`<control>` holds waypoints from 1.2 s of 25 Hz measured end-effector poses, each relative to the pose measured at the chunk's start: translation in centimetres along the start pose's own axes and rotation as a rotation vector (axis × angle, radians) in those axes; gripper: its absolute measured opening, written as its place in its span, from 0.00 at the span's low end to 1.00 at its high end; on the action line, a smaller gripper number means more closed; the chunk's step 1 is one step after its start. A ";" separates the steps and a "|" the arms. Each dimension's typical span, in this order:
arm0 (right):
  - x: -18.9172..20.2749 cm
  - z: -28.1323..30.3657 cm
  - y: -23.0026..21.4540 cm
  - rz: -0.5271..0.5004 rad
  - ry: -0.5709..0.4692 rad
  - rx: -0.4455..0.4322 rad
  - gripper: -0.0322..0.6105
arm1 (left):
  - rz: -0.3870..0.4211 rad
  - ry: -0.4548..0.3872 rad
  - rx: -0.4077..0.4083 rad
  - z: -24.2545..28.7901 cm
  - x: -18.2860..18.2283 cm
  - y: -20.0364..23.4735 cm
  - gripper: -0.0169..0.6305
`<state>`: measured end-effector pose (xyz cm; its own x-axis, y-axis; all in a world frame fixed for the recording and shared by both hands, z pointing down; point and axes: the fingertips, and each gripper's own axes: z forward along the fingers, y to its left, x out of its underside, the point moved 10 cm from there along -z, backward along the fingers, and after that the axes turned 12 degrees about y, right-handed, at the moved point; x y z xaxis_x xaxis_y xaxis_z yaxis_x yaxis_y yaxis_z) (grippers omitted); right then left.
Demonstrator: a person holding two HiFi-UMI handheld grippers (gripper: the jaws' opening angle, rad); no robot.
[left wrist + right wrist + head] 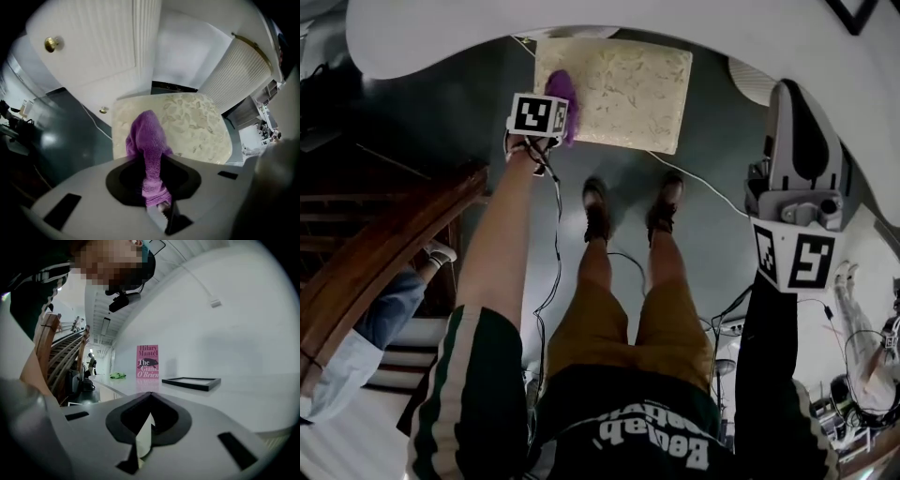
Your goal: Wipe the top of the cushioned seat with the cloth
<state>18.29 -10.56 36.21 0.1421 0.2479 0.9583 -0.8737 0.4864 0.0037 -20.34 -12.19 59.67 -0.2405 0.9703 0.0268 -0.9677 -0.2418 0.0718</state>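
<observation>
Cloth at the seat's left edge
The left arm reaches far out. The left gripper pinches the fluffy purple cloth over the cream leafy cushioned seat. The right gripper is raised on the right, jaws together, holding nothing.

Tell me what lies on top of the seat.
Only the cloth, held by the left hand-held gripper, at the near left corner of the seat. The patch beneath is covered.

Reference: cushioned seat. The cloth rests on its left part, near the left edge, clamped in the left gripper. The door stands behind the seat. The person's shoes stand on the floor just before it. The right gripper hangs well apart to its right.
</observation>
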 end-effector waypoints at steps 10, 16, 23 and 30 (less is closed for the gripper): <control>0.0 -0.1 0.1 -0.006 -0.006 -0.003 0.06 | -0.057 0.006 -0.061 -1.0 2.5 2.4 0.16; 0.0 0.0 0.1 -0.013 -0.003 -0.011 0.06 | 0.022 -0.099 0.153 -3.0 0.3 -7.0 0.16; 0.2 0.3 -0.1 -0.008 0.000 -0.012 0.06 | 0.224 -0.107 0.307 -1.7 -1.4 -20.0 0.16; 0.4 0.4 -0.2 -0.015 0.000 -0.018 0.06 | 0.285 0.042 0.301 3.3 -0.4 -22.6 0.16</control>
<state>18.35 -10.90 36.74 0.1549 0.2410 0.9581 -0.8632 0.5048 0.0126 1.87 -7.18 61.32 -0.5041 0.8624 0.0471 -0.7983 -0.4861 0.3557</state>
